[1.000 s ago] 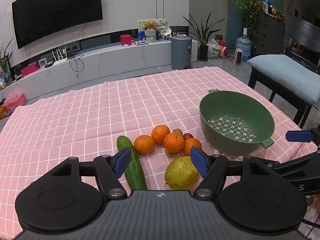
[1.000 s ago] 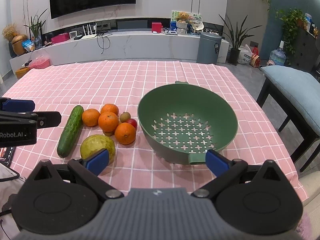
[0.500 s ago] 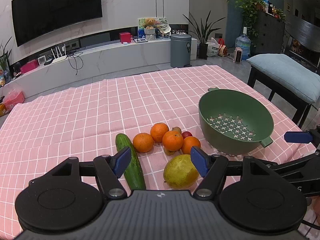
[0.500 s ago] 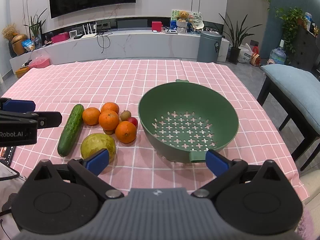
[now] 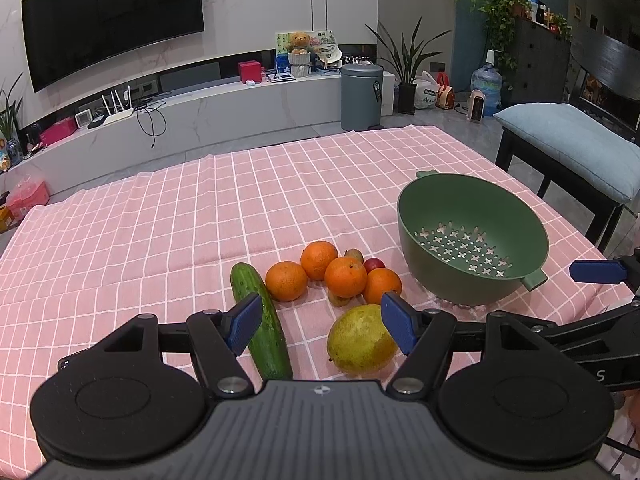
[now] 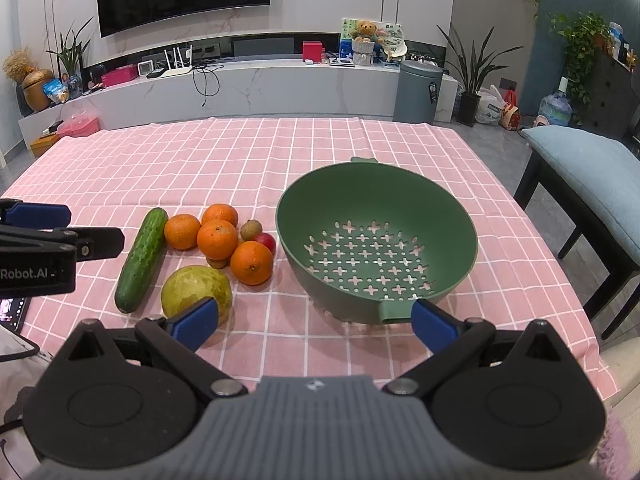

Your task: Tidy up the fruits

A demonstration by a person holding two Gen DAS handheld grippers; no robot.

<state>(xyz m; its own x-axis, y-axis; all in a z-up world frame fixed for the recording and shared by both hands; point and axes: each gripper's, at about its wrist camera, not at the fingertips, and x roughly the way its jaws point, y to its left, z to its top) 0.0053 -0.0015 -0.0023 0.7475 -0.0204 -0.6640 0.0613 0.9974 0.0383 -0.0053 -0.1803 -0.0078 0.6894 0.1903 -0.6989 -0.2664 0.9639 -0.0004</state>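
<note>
Fruit sat clustered mid-tablecloth, colander empty beside it. Left gripper, jaws spread and holding nothing, hung nearest the pear; right gripper, also spread, faced the colander.

Both views are evenly lit by soft indoor light from above, fairly bright, with a slightly cool cast. Shadows under the fruit are faint and short. The TV shows dim reflections. Focus is sharp throughout, with no motion blur. Fisheye distortion bends the walls and darkens the corners to black.
</note>
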